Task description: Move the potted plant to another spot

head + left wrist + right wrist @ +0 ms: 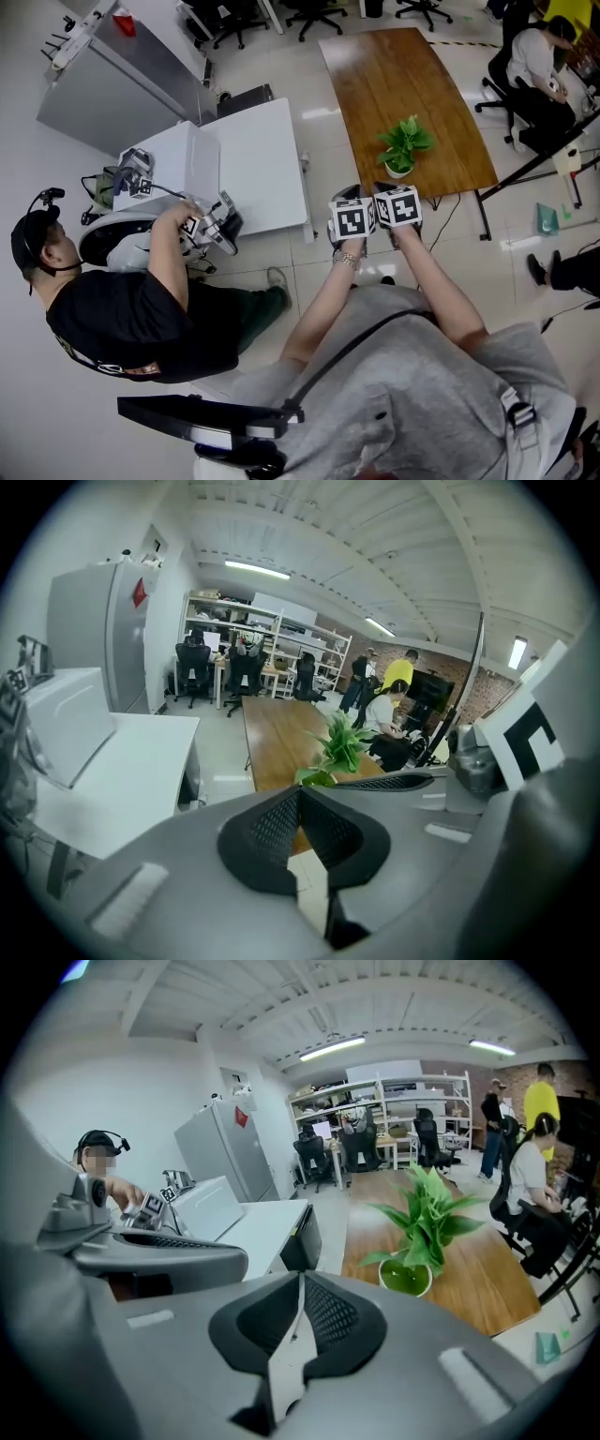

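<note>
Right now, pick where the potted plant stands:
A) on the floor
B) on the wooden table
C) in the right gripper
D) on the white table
B: the potted plant stands upright on the wooden table, near the end of it closest to the person holding the grippers, with nothing gripping it.

Surface finishes: table, plant and tooling.
Wooden table (403, 84): brown grain, smooth, low sheen. Potted plant (403, 150): glossy white pot, waxy green leaves. Left gripper (298, 794) and right gripper (300, 1279): matt grey plastic shells, black mesh-textured pads (272, 829). Floor (319, 84): glossy pale tiles.
</note>
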A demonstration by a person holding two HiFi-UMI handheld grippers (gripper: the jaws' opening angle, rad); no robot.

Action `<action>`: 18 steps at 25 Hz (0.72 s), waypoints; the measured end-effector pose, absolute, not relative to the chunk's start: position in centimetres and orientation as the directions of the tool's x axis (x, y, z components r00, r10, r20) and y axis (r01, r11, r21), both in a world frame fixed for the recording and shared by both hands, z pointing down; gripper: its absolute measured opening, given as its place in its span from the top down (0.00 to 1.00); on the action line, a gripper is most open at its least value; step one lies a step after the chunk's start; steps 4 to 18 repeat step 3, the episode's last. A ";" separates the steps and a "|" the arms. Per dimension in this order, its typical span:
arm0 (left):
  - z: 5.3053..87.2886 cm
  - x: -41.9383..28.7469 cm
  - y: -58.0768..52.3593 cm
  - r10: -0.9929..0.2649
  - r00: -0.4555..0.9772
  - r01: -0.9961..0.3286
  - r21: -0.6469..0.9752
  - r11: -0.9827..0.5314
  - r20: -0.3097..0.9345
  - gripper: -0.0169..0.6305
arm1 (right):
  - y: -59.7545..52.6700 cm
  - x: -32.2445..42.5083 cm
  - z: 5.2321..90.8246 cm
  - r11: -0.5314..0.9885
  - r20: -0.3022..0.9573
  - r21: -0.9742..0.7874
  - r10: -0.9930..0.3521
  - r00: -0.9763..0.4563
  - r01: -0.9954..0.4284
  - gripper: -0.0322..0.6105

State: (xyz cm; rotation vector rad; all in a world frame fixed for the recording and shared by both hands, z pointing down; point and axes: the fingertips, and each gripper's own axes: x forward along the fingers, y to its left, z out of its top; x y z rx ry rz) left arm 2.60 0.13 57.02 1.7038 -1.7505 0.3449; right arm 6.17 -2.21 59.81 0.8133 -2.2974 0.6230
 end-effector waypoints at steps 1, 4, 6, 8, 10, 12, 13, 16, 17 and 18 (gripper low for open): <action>56.8 2.4 -0.1 -0.787 0.066 -0.961 0.252 0.116 0.614 0.95 | -2.3 5.7 59.5 0.708 0.675 -0.222 -0.385 -0.629 -0.671 0.95; 56.3 2.1 -0.5 -0.788 0.068 -0.960 0.256 0.116 0.612 0.95 | -2.3 4.7 58.8 0.727 0.661 -0.226 -0.375 -0.650 -0.649 0.95; 56.3 2.1 -0.5 -0.788 0.068 -0.960 0.256 0.116 0.612 0.95 | -2.3 4.7 58.8 0.727 0.661 -0.226 -0.375 -0.650 -0.649 0.95; 56.3 2.1 -0.5 -0.788 0.068 -0.960 0.256 0.116 0.612 0.95 | -2.3 4.7 58.8 0.727 0.661 -0.226 -0.375 -0.650 -0.649 0.95; 56.3 2.1 -0.5 -0.788 0.068 -0.960 0.256 0.116 0.612 0.95 | -2.3 4.7 58.8 0.727 0.661 -0.226 -0.375 -0.650 -0.649 0.95; 56.3 2.1 -0.5 -0.788 0.068 -0.960 0.256 0.116 0.612 0.95 | -2.3 4.7 58.8 0.727 0.661 -0.226 -0.375 -0.650 -0.649 0.95; 56.3 2.1 -0.5 -0.788 0.068 -0.960 0.256 0.116 0.612 0.95 | -2.3 4.7 58.8 0.727 0.661 -0.226 -0.375 -0.650 -0.649 0.95; 56.3 2.1 -0.5 -0.788 0.068 -0.960 0.256 0.116 0.612 0.95 | -2.3 4.7 58.8 0.727 0.661 -0.226 -0.375 -0.650 -0.649 0.95; 56.3 2.1 -0.5 -0.788 0.068 -0.960 0.256 0.116 0.612 0.95 | -2.3 4.7 58.8 0.727 0.661 -0.226 -0.375 -0.650 -0.649 0.95; 56.3 2.1 -0.5 -0.788 0.068 -0.960 0.256 0.116 0.612 0.95 | -2.3 4.7 58.8 0.727 0.661 -0.226 -0.375 -0.650 -0.649 0.95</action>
